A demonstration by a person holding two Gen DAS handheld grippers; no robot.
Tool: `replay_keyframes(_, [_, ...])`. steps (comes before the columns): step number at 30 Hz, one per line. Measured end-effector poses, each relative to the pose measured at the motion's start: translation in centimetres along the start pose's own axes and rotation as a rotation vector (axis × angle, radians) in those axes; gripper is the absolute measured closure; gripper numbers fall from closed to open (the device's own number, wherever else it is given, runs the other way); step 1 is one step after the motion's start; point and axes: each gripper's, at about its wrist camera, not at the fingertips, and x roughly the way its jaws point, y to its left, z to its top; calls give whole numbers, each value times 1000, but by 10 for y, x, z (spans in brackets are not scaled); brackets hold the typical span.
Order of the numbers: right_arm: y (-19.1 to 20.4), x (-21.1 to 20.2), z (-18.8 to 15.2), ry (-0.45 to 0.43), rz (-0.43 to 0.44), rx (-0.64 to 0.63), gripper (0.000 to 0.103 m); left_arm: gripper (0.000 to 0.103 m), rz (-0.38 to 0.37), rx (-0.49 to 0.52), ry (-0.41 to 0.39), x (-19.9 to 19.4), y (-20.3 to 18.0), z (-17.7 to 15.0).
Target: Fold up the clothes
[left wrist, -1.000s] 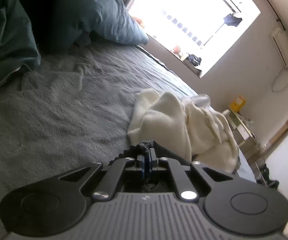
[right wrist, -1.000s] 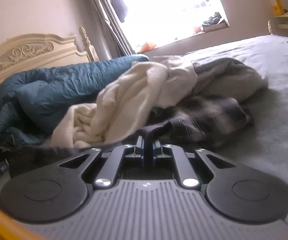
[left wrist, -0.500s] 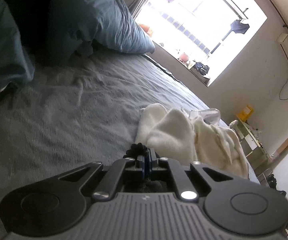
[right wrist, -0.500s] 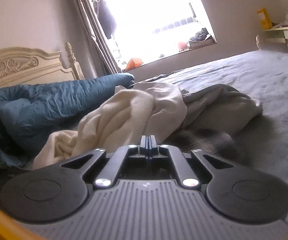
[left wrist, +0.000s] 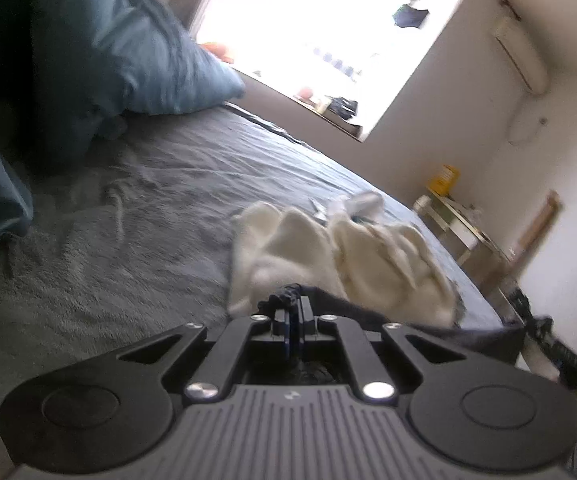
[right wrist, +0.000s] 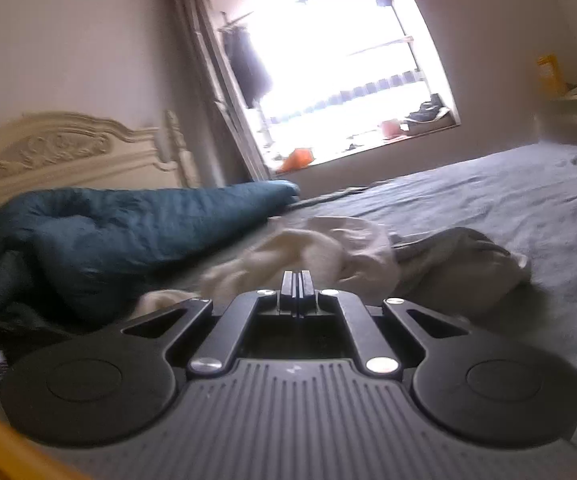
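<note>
Grey bedding (left wrist: 160, 216) covers a wide bed that fills both views, its fleecy surface creased and rumpled, with a bright window (right wrist: 340, 80) washing out the far wall. Dark clothing hangs at the window's left edge, and small items, among them an orange one, sit blurred on the sill. A cream carved headboard (right wrist: 60, 152) stands at far left in the right wrist view, with a teal quilt (right wrist: 128, 224) bunched along it. A wall air conditioner (left wrist: 518, 54) hangs high at right in the left wrist view, above a cluttered side table (left wrist: 460, 228) with a yellow box.

At the near centre of its own view, the left gripper (left wrist: 291, 312) has its fingers pressed together on a bunched edge of a dark garment (left wrist: 428, 334), which stretches taut toward the right. Just beyond it a pile of cream clothes (left wrist: 328, 256) lies crumpled on the bedding. The right gripper (right wrist: 297, 284) also shows its fingers pressed flat against each other, with no cloth visible between the tips. Beyond them lie the same cream clothes and a grey garment (right wrist: 460, 264), heaped together mid-bed.

Motion blur softens both views, especially the cream pile. The dark garment's far end runs out of sight at lower right, so its shape cannot be made out. Whether the right gripper touches any fabric below its fingers is hidden by its own body.
</note>
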Motion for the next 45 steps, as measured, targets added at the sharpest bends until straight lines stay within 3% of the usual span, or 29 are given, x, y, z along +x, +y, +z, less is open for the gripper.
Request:
replay_keyframes(6, [19, -65, -6, -78, 76, 48, 103, 99, -96, 6, -28, -38, -3, -20])
replay_keyframes(19, [72, -206, -42, -224, 187, 74, 103, 98, -263, -75, -43, -100, 36, -83])
replay_keyframes(24, [92, -249, -79, -164, 253, 85, 103, 97, -288, -118, -7, -107, 59, -113])
replay_keyframes(28, [95, -278, -108, -34, 301, 153, 102, 93, -292, -180, 48, -109, 84, -140])
replay_keyframes(30, [93, -293, -118, 46, 316, 197, 101, 85, -258, -213, 71, -112, 95, -154])
replay_keyframes(33, [92, -306, -133, 246, 353, 228, 99, 69, -207, -260, 97, -119, 110, -169])
replay_keyframes(36, [95, -320, -138, 392, 296, 189, 100, 67, -165, -305, 77, -132, 120, -178])
replay_keyframes(39, [101, -314, -126, 393, 277, 154, 97, 54, -144, -326, 46, -144, 124, -176])
replay_keyframes(40, [107, -303, -120, 397, 292, 134, 84, 52, -137, -327, 37, -148, 123, -175])
replay_keyframes(41, [118, -286, -113, 410, 298, 83, 58, 51, -129, -321, 30, -149, 121, -172])
replay_keyframes(43, [146, -248, -107, 436, 309, -61, 29, 49, -126, -314, 16, -149, 114, -169])
replay_keyframes(45, [185, -208, -112, 472, 333, -260, 28, 48, -129, -299, 8, -149, 104, -168])
